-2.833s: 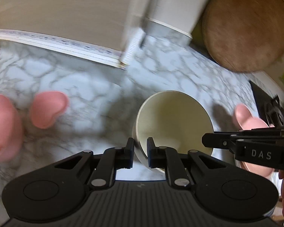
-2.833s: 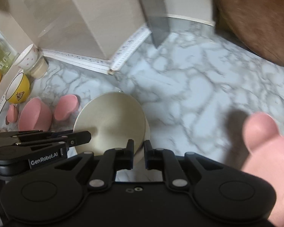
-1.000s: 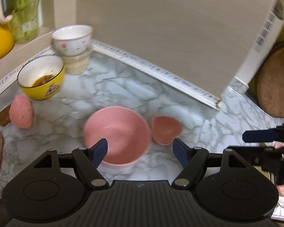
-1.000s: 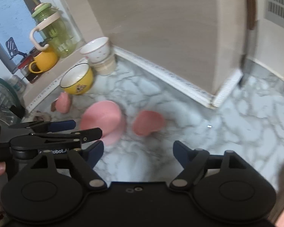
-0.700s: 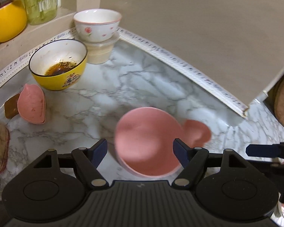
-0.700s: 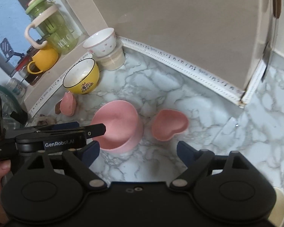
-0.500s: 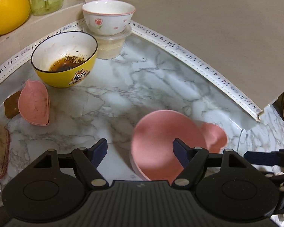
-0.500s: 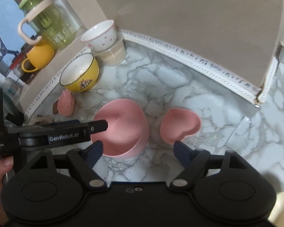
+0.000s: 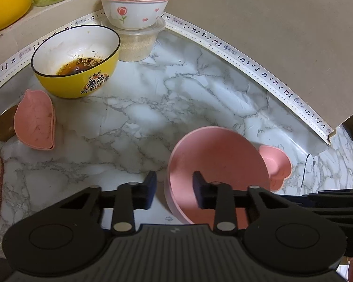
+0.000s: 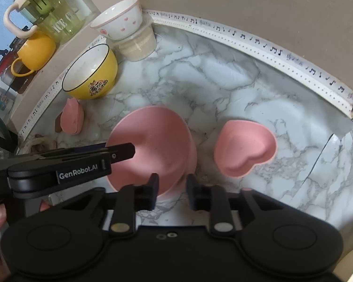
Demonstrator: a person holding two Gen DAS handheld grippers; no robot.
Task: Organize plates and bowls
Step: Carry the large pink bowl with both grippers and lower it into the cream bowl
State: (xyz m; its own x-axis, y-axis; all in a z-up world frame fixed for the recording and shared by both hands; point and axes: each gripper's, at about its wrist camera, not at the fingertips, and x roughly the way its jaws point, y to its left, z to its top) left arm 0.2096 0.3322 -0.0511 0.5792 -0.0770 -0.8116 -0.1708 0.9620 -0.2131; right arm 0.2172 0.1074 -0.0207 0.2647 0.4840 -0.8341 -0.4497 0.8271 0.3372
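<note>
Straddling near rim of pink bowl (image 9: pixel 218 159) with left gripper (image 9: pixel 174 188) and right gripper (image 10: pixel 172 188), jaws just narrowed, not clamped yet; probably a two-handed lift. Beside it heart dish (image 10: pixel 244 148); farther back yellow bowl (image 9: pixel 87 80), unsorted.

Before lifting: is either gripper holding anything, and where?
Cannot be told. Left gripper and right gripper straddle the pink bowl rim; jaws have just been closing, pad contact unclear.

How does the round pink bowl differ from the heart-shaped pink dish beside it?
The round pink bowl is larger and deeper; the heart-shaped pink dish is smaller and shallower. The bowl's rim is circular, the dish's heart-shaped with a notch. Both are matte pink, empty and upright on the marble counter.
</note>
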